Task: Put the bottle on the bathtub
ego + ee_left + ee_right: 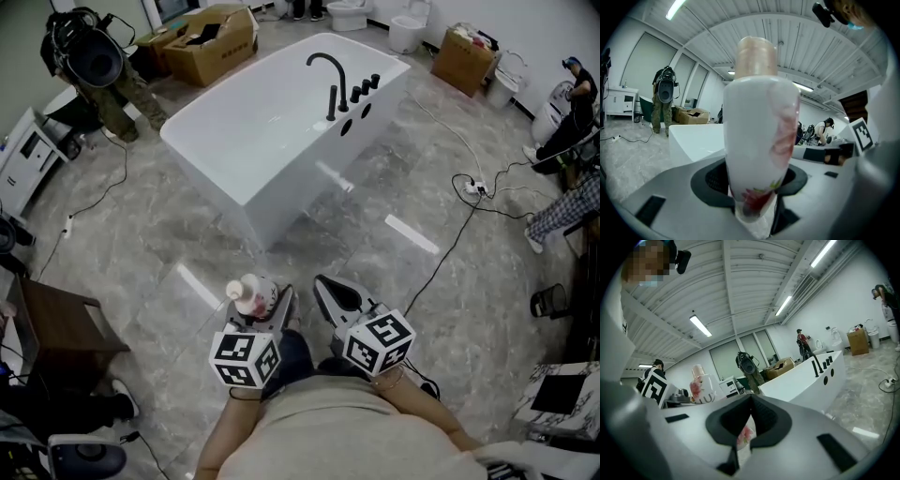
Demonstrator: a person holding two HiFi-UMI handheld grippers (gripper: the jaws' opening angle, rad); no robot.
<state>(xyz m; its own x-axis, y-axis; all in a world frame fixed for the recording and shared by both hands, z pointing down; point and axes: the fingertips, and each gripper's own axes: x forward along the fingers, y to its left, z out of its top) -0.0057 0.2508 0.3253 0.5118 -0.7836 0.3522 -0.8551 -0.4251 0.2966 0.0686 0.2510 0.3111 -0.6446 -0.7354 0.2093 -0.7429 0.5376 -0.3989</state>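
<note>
The bottle (249, 294) is held upright in the left claw (261, 306), well short of the bathtub (300, 169) on its near side, above the marble floor (441, 309) rather than over any table. In the left gripper view the claw is seen clamped on the lower body of the bottle (757, 131), the dark pads pressed against both sides just above the base, with the pale pink cap (757, 56) standing clear at the top. The right claw (325, 287) is carried just beside the left one, likewise well apart from the bathtub, and its jaws are drawn together to a thin slit. A small pink-marked patch is glimpsed through that slit in the right gripper view, but what it is cannot be told, and nothing is judged to be gripped there. The bottle is glossy white plastic with a floral print, so it is judged fairly stiff, slightly yielding under a hard squeeze, and slippery on its smooth curved wall. Its weight depends on a fill that cannot be seen. The low hold is judged adequate for carrying, though a top-heavy tilt is possible, and a grip nearer mid-body would be steadier. For setting down, the flat deck beside the black faucet (328, 80) at the far right end of the bathtub looks the broadest ledge, the other rims being narrow.
</note>
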